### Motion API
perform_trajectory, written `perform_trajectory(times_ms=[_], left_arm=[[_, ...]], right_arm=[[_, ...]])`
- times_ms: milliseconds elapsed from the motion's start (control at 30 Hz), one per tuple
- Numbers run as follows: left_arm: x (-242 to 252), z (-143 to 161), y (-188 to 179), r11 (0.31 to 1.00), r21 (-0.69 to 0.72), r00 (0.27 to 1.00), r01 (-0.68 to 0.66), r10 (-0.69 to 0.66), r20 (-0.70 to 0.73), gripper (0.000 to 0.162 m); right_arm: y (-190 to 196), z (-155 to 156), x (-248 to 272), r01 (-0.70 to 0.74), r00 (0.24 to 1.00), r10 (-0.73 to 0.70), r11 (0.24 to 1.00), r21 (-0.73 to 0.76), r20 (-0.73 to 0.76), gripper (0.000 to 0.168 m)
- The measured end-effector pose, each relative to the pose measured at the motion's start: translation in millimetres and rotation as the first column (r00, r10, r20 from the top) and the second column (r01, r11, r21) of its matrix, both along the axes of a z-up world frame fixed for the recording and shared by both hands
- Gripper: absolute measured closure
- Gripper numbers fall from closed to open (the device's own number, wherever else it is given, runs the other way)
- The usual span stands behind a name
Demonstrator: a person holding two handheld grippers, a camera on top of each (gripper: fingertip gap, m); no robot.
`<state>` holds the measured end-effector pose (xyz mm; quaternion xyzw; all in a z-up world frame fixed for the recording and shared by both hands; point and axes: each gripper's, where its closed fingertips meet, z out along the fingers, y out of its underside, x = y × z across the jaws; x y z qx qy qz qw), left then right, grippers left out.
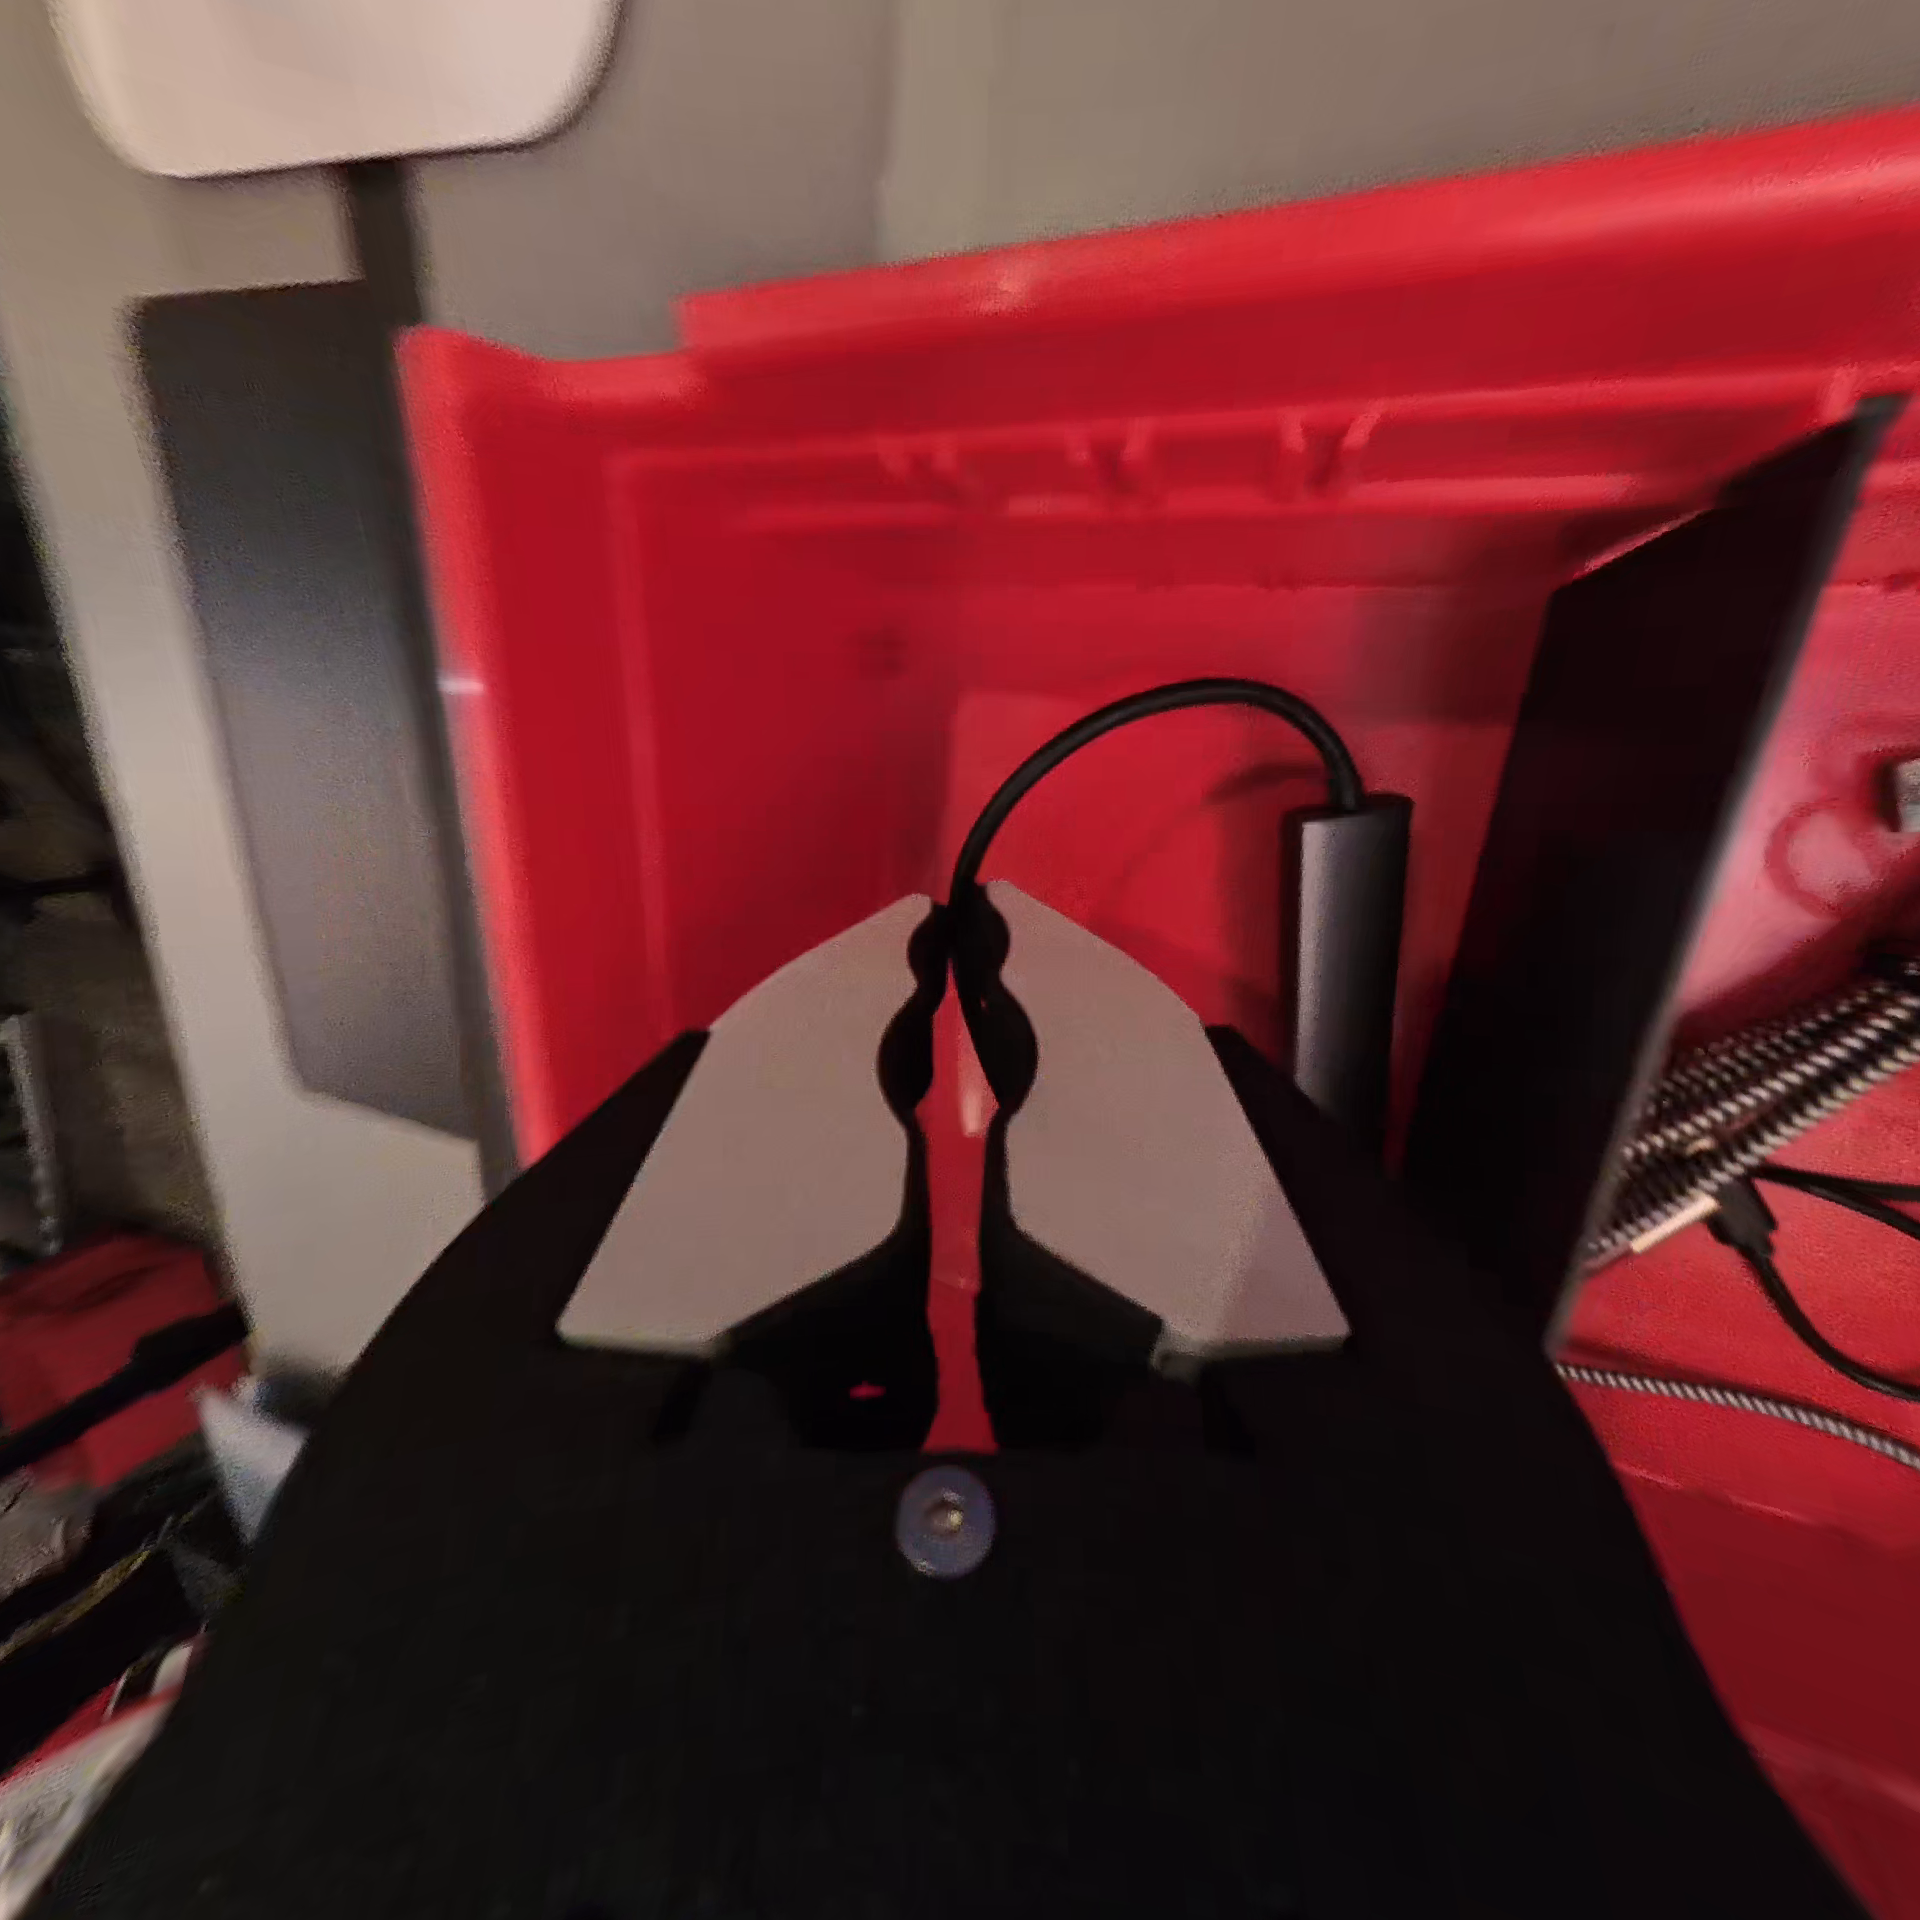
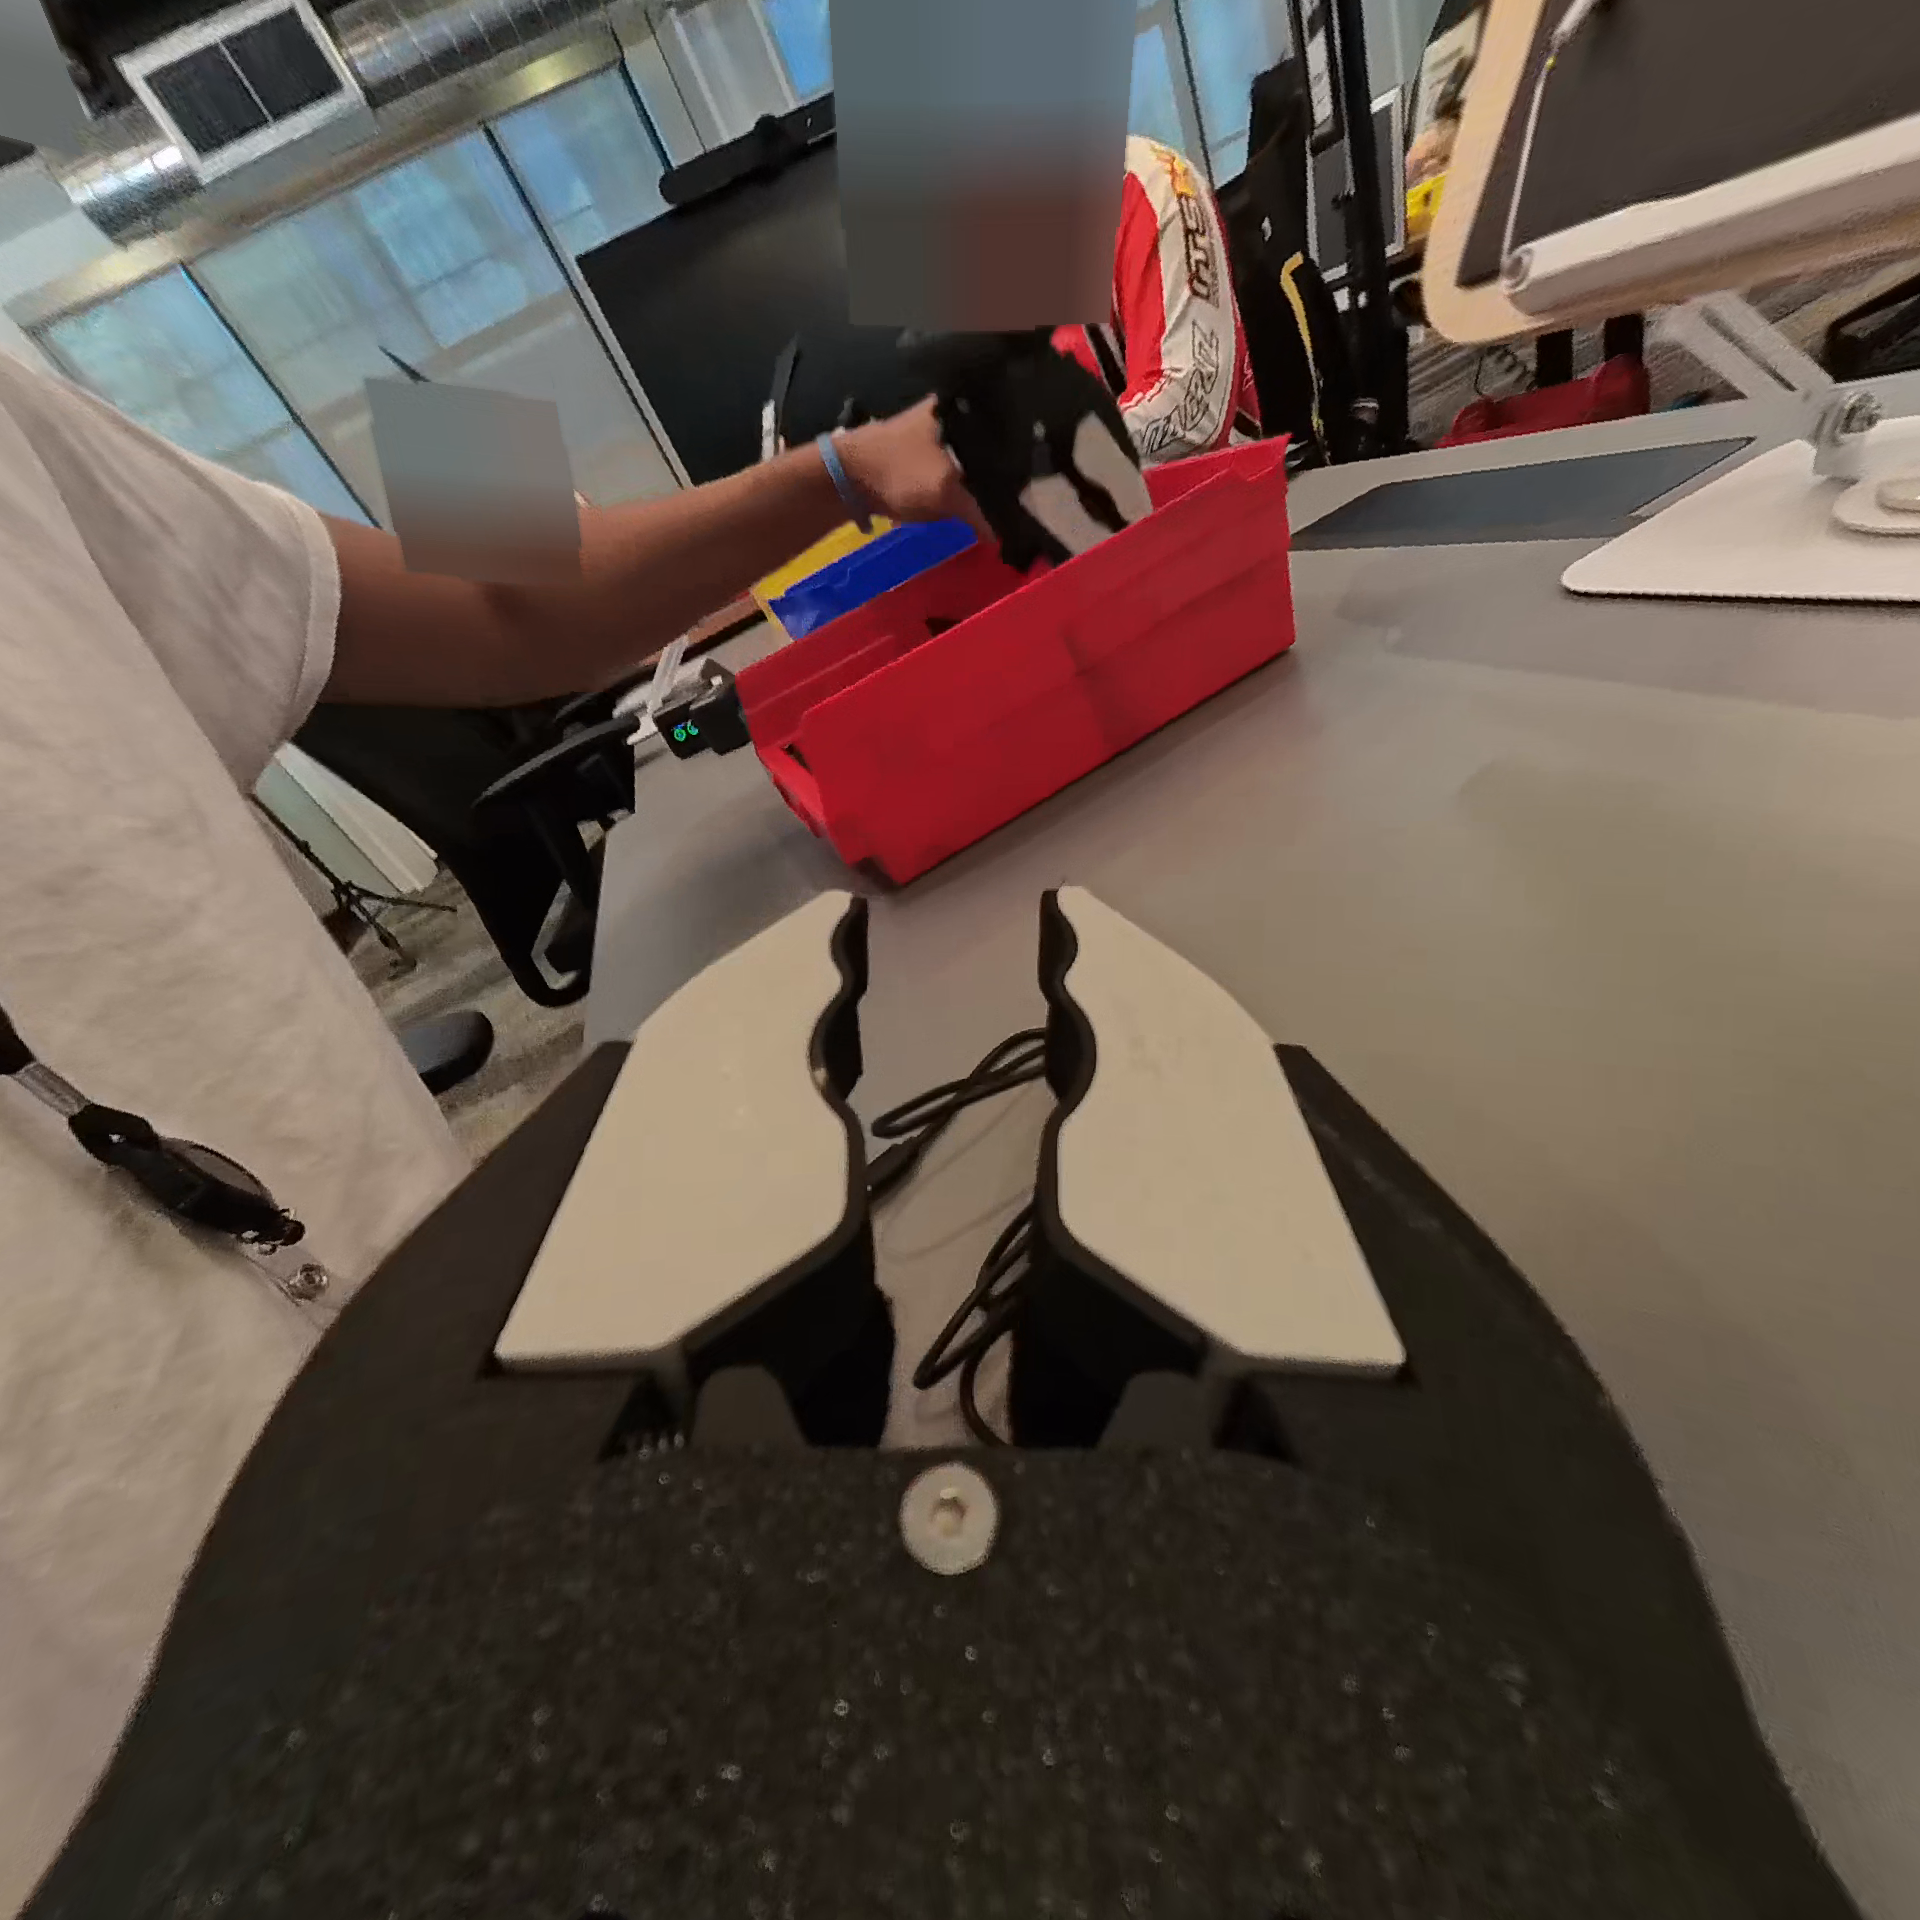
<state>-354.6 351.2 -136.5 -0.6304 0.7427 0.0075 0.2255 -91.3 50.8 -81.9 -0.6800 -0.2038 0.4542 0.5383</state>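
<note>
In the left wrist view my left gripper (image 1: 956,904) is inside a red bin (image 1: 790,623). It is shut on a thin black cable (image 1: 1143,696), pinched at the fingertips. The cable arcs up and right into a dark grey adapter body (image 1: 1345,935) standing against a black divider (image 1: 1621,883). The right wrist view shows this gripper (image 2: 1081,499) reaching into the red bin (image 2: 1039,707). My right gripper (image 2: 951,904) is open, low over the grey table (image 2: 1455,831). A loose black cable (image 2: 935,1112) lies between its fingers, and the pads do not press on it.
Right of the divider lie a black-and-white braided cable (image 1: 1766,1081) and thin black cables. A blue bin (image 2: 862,582) stands behind the red one. A white monitor stand base (image 2: 1745,530) is at the far right. A person in a white shirt (image 2: 125,831) stands at the left. The grippers' ends are close to 40 cm from one another.
</note>
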Motion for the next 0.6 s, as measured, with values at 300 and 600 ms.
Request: perform_trajectory(times_ms=[300, 600], left_arm=[[-5, 184, -25, 0.93, 0.161, 0.835, -0.33, 0.208, 0.51, 0.159], [92, 260, -140, 0.929, -0.109, 0.462, -0.353, 0.275, 0.843, 0.159]], right_arm=[[27, 25, -15, -0.01, 0.987, -0.006, 0.995, 0.096, 0.161, 0.137], [57, 63, -51, 0.076, 0.994, -0.067, 0.99, 0.115, -0.081, 0.124]])
